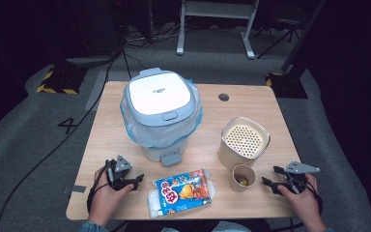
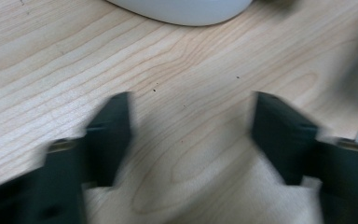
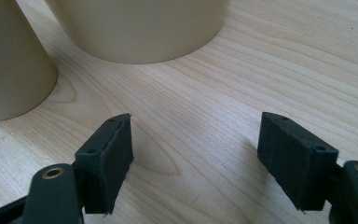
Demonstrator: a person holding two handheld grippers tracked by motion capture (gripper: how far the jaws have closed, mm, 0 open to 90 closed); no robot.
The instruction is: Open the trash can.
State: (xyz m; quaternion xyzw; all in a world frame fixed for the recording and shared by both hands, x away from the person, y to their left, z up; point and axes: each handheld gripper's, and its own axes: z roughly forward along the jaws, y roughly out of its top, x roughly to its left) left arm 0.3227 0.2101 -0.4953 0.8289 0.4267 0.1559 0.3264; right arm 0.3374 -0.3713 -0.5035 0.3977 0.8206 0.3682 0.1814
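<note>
Hand-held grippers parked at near tabletop edge, nothing grasped, work looks unstarted.
Left hand-held gripper released over bare wood just beside glossy crinkly snack bag; right hand-held gripper released near small tapered paper cup. Pedal bin closed, smooth plastic lid, liner bunched. Rounded cream container with perforated top untouched.

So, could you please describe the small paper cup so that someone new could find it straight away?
Start at the big white pedal bin in the middle of the wooden table. To its right stands a cream canister with a perforated lid. The paper cup sits just in front of it: smaller, open-topped, with something yellowish inside.
</note>
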